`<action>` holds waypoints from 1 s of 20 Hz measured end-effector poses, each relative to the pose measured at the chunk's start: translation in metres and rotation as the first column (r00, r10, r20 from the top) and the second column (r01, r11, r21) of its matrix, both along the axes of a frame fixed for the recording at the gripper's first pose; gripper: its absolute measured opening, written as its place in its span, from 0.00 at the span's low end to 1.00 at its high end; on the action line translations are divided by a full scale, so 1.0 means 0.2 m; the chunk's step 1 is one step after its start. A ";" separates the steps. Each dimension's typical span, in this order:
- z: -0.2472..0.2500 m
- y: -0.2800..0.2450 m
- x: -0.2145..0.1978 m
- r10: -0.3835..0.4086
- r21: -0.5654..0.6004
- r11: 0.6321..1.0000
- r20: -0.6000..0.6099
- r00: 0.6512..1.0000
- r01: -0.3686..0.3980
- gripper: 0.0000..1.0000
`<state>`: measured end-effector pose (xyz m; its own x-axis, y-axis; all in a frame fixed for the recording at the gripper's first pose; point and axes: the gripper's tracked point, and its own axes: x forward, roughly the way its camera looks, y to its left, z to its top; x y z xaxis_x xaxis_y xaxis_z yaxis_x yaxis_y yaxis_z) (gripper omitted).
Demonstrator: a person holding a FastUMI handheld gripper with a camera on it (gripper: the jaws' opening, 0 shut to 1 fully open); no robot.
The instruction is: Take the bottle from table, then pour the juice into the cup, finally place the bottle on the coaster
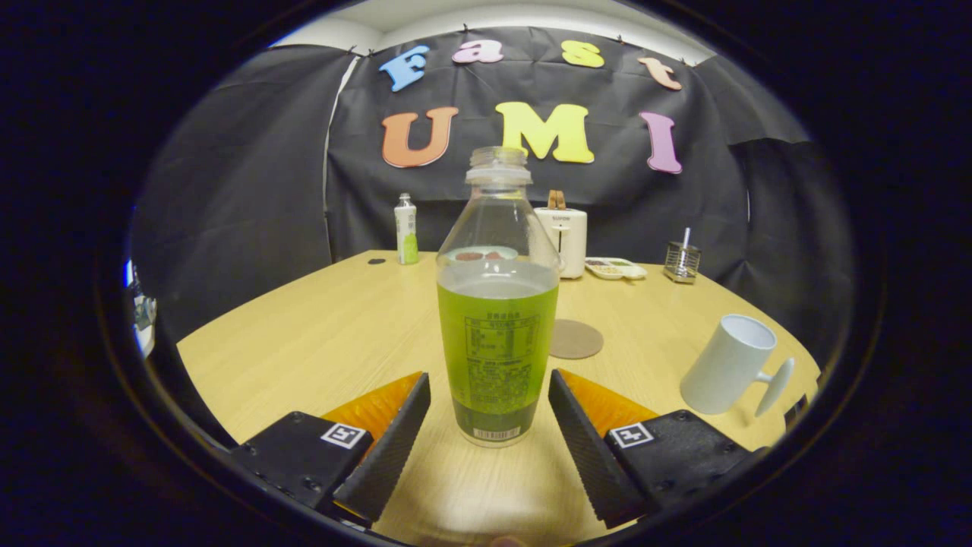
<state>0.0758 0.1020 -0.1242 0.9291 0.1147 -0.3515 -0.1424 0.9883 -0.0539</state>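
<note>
Presently the gripper [490, 406] is held spread wide, its two fingers [395, 437] set to either side of the clear plastic bottle of green juice [497, 304], and nothing is gripped. A strip of bare tabletop is seen between each finger and the bottle's wall, so neither finger is touching it. The bottle is stood upright on the pale wooden table [319, 334], just ahead of and between the fingertips, its cap off and its neck open; the juice is filled to about the shoulder.

Beyond the bottle and slightly to the right, a round brown coaster [575, 339] is laid flat on the wood, apart from the bottle's base. Farther right, near the table's rounded edge, a white ceramic cup with a handle [730, 365] is stood, its handle turned toward that edge. Open wood is left between the coaster and the cup.

Along the far edge, against the black cloth wall, several things are lined up: a small white-and-green bottle [406, 229], a white toaster [566, 237] partly hidden behind the juice bottle, a shallow dish [616, 267] and a small wire holder [682, 260]. The left half of the table is left bare out to its curved edge.
</note>
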 end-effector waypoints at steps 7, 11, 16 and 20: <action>-0.03 0.01 0.06 -0.030 0.014 0.999 -0.045 0.999 0.031 0.91; -0.03 0.01 0.06 -0.023 0.030 0.999 -0.059 0.998 0.025 0.83; 0.00 -0.01 0.06 -0.006 0.103 0.995 -0.087 0.996 0.015 0.81; 0.10 -0.04 0.04 0.017 0.198 0.980 -0.072 0.997 -0.002 0.80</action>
<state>0.0843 0.0939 -0.1033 0.9002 0.1974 -0.3881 -0.1482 0.9770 0.1532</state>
